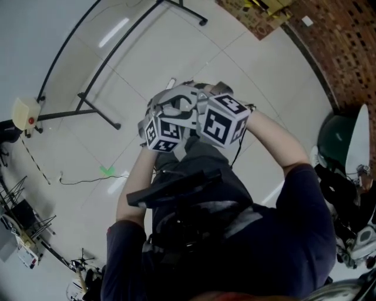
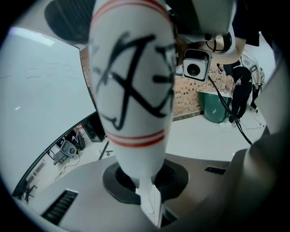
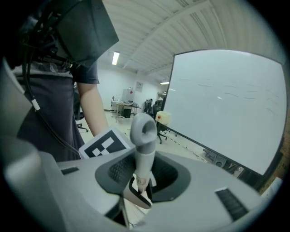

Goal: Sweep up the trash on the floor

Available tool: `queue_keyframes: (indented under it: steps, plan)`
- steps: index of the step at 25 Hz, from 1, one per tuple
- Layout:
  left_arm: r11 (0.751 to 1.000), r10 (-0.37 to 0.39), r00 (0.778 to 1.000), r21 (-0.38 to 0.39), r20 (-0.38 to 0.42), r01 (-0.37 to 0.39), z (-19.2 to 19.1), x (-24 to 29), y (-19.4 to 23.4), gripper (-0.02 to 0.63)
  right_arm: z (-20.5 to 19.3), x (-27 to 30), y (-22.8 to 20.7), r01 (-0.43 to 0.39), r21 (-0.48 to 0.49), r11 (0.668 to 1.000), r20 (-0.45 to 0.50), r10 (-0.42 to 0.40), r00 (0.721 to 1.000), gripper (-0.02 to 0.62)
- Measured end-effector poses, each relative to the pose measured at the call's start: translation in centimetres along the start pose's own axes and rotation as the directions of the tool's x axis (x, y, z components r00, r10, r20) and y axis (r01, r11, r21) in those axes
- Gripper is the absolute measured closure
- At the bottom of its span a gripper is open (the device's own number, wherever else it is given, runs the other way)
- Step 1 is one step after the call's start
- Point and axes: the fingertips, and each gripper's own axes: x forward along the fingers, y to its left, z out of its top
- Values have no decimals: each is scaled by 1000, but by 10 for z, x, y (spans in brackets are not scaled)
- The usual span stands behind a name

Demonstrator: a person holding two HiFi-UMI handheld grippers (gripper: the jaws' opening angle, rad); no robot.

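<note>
In the head view both grippers are held close together, high in front of the person's body. My left gripper (image 1: 170, 111) (image 2: 149, 201) is shut on a white handle (image 2: 131, 90) with red stripes and black scribbles, which rises from between the jaws. My right gripper (image 1: 207, 101) (image 3: 138, 188) is shut on a slimmer grey handle (image 3: 144, 145) with a hanging hole at its tip. The lower ends of both handles are hidden. A green scrap (image 1: 107, 171) lies on the pale floor at the left. A small white scrap (image 1: 171, 83) lies beyond the grippers.
A black stand's legs (image 1: 97, 111) cross the floor at the upper left, with a thin cable (image 1: 88, 179) below them. A green bin (image 1: 338, 138) stands at the right by a brick wall (image 1: 352, 53). Cardboard boxes (image 1: 264, 12) sit at the top. Equipment (image 1: 23, 229) clutters the lower left.
</note>
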Motion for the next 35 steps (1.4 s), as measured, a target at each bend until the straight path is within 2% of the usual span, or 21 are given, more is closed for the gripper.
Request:
queue_keyframes:
  steps: [5,10,14,23,29,35]
  plan:
    - [999,45,999,-10,-8,-45,-15,-35,13,588,30,25,21,-83,-82,993,0,83,997,474]
    - [997,65,998,-46,8,-64,-44,-73,9,589,53,53,53,-119,-110,987,-8,119,993,474]
    - [997,68,996,-42,50,-66,-57,-102,1,588,70,68,76,-71,-81,994,-20,70,997,474]
    - [1000,1,991,-26,137,3,-90,-164,-42,589,95,90,142,49,-15,999,-114,-51,992,474]
    - [999,-12,989,-33,150,17,-87,-188,-60,589,111,84,163,50,-8,999,-112,-51,992,474]
    - [1000,-16,993,-10,116,17,-73,-188,-80,589,109,64,178,20,-51,999,-97,-25,995,472]
